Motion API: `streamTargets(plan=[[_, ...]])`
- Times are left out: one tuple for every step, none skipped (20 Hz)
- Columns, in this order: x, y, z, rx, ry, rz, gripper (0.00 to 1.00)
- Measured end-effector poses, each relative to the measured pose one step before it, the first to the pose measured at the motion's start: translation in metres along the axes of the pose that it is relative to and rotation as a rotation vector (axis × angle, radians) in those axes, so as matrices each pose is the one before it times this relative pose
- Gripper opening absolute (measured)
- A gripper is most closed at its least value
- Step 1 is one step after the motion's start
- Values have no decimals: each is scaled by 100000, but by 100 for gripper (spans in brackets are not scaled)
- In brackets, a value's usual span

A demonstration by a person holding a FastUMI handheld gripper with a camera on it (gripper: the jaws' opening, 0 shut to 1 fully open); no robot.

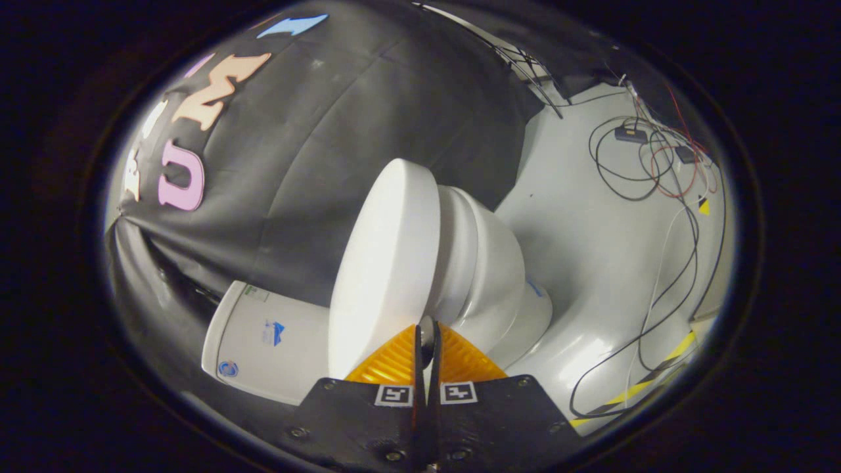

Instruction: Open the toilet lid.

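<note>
A white toilet stands just ahead of my fingers, seen turned on its side. Its lid (384, 263) lies down over the seat (456, 243) and bowl (499, 282). The front rim of the lid runs in between my two orange fingers. My gripper (427, 332) is almost fully closed on that rim: one finger (391, 361) lies on the lid's top face and the other finger (463, 361) sits on the seat side. A narrow dark gap shows between the tips. The tank (263, 341) is beyond the lid, against the black wall.
A grey floor (591, 230) spreads past the bowl. Several loose black, white and red cables (657, 164) with small boxes lie on it. A yellow-and-black tape line (657, 378) crosses the floor near the fingers. The black cloth wall (315, 144) stands close behind the tank.
</note>
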State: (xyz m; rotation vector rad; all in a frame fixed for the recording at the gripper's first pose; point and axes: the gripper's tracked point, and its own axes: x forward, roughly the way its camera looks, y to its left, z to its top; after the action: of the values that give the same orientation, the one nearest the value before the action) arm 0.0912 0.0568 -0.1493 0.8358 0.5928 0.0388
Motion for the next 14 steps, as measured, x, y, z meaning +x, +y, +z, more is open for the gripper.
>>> streamTargets(plan=[[-108,160,10,-754,388,-936,1],[-26,380,72,-748,-173,-547,1],[-123,294,75,-884,331,-342,1],[-180,350,145,-917,-101,-446,1],[-152,354,129,-1402,68,-499,1],[-344,476,126,-2279,123,-267,1],[-190,335,152,-1981,99,-272,1],[-339,413,142,-1702,-91,-282,1],[-186,361,217,-1137,211,-634,1],[-260,440,77,-904,136,-512,1],[-233,381,118,-1861,455,-558,1],[-286,474,97,-1727,-292,-419,1],[-307,526,174,-1464,-43,-433,1],[-498,603,159,-1787,-408,-367,1]])
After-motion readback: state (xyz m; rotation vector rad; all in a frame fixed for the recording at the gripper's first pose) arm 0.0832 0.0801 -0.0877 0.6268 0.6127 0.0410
